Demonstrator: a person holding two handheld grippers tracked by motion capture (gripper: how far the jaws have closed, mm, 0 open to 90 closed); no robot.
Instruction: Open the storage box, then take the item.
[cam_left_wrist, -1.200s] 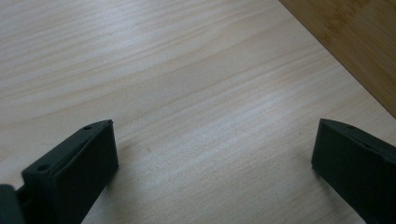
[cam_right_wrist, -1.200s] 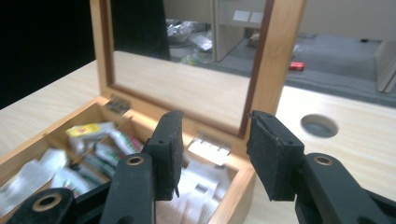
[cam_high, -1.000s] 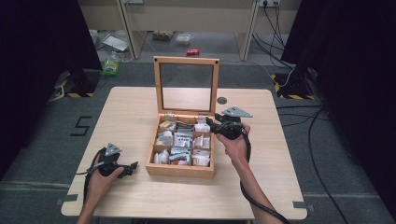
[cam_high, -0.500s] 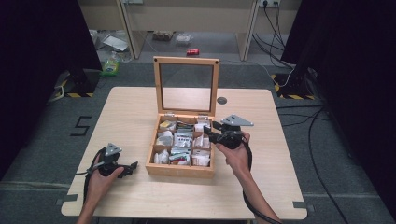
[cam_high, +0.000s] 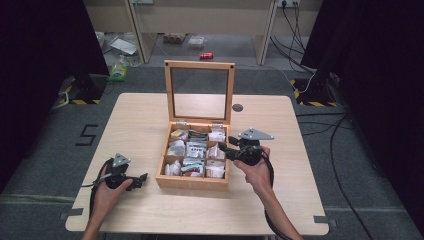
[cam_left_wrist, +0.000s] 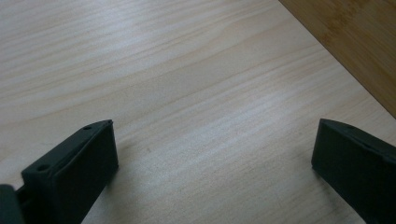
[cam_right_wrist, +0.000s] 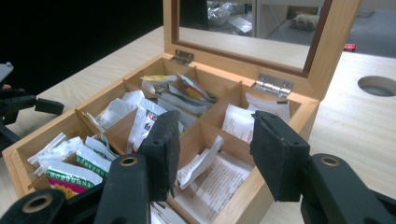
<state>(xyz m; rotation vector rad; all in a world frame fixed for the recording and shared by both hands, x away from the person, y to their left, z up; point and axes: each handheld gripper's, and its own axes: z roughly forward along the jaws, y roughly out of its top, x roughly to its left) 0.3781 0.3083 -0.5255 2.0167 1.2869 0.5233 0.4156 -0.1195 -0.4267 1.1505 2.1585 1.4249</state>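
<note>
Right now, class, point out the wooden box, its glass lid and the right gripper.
wooden box (cam_high: 192, 182), high view, front wall.
glass lid (cam_high: 200, 65), high view, top bar of its wooden frame.
right gripper (cam_right_wrist: 212, 154), right gripper view, midway between its fingers, over the box's compartments.

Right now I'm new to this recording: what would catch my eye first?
The wooden compartment box at the table's middle, its glass lid standing upright, crammed with paper sachets. The right gripper hovers at the box's right edge with jaws apart and nothing between them. The left gripper waits open near the table's front left.

Smooth wooden box (cam_high: 192, 181), paper sachets (cam_right_wrist: 77, 158), matt black tongs (cam_right_wrist: 215, 154)
</note>
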